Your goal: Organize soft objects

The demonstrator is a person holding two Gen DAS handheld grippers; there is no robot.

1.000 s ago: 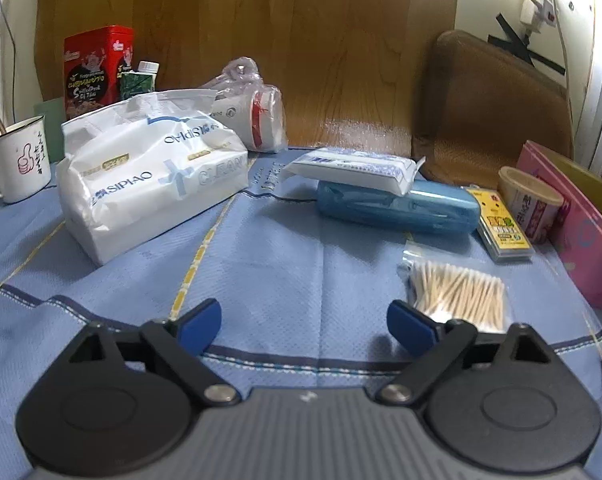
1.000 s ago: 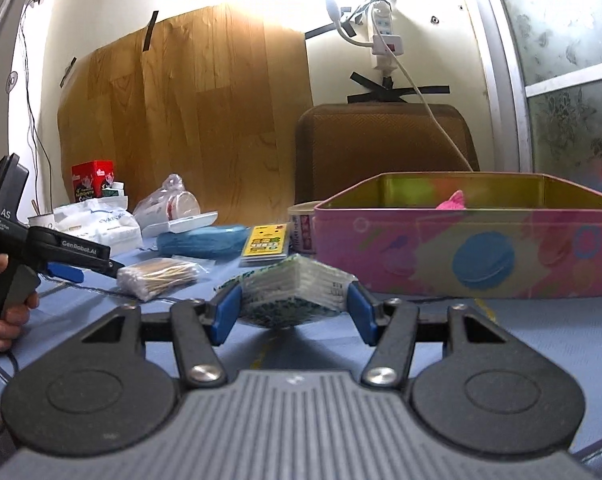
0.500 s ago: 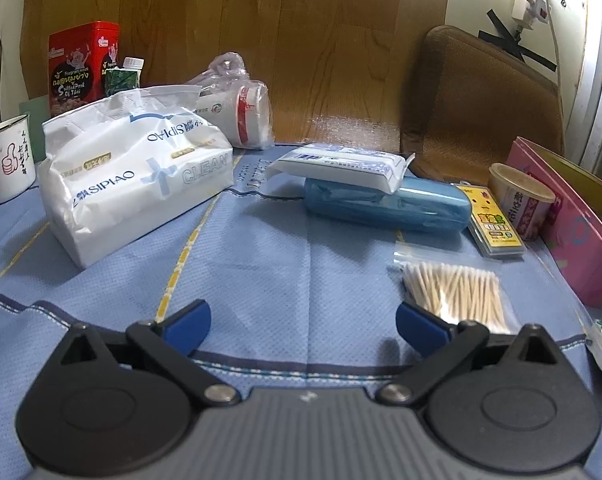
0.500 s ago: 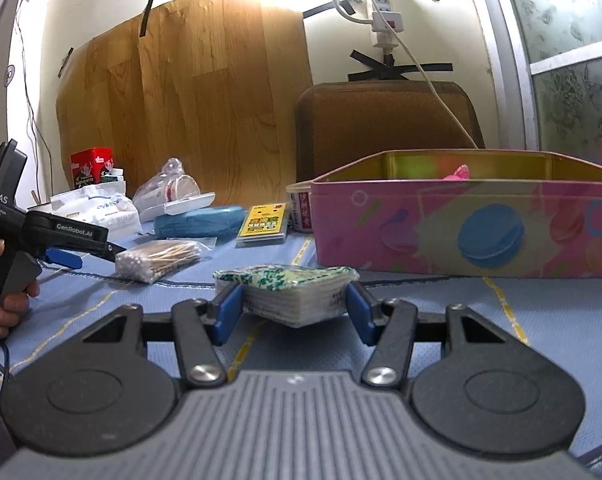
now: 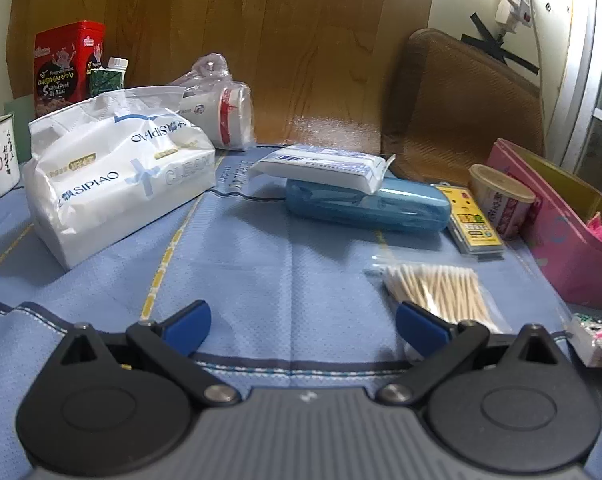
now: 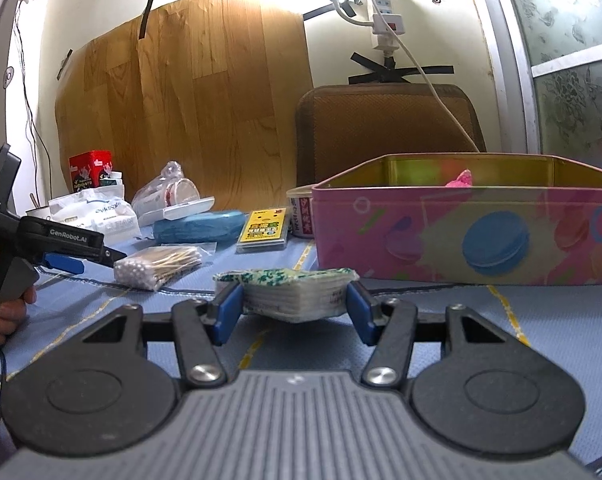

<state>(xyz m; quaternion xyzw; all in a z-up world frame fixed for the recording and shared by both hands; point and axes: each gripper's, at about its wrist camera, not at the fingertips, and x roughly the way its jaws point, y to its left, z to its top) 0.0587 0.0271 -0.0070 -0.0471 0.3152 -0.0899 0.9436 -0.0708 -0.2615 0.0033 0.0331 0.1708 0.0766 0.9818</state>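
Your left claw is released, with both blue pads spread wide; its jaws have just been opening, and nothing is between them, only the blue cloth of the tabletop. I think you opened it early so that it is ready for the next soft thing.

Ahead of it and to the left lies the big white tissue pack, resting on its long side. It is wide and soft, so it will need the full opening and it may sag in the middle. Straight ahead, farther away, a flat wipes packet rests on top of a blue case; it lies there loose, so it can slide if you push it. Just beside the right pad is the bag of cotton swabs, near enough that the pad hides its corner.

Your right claw is grasping the small tissue packet by its two short ends, and the packet bulges a little under the pads. It hangs clear of the cloth, in front of the pink tin, which is open on top and already has something pink inside. I judge the packet must rise over the near wall before you let it go.
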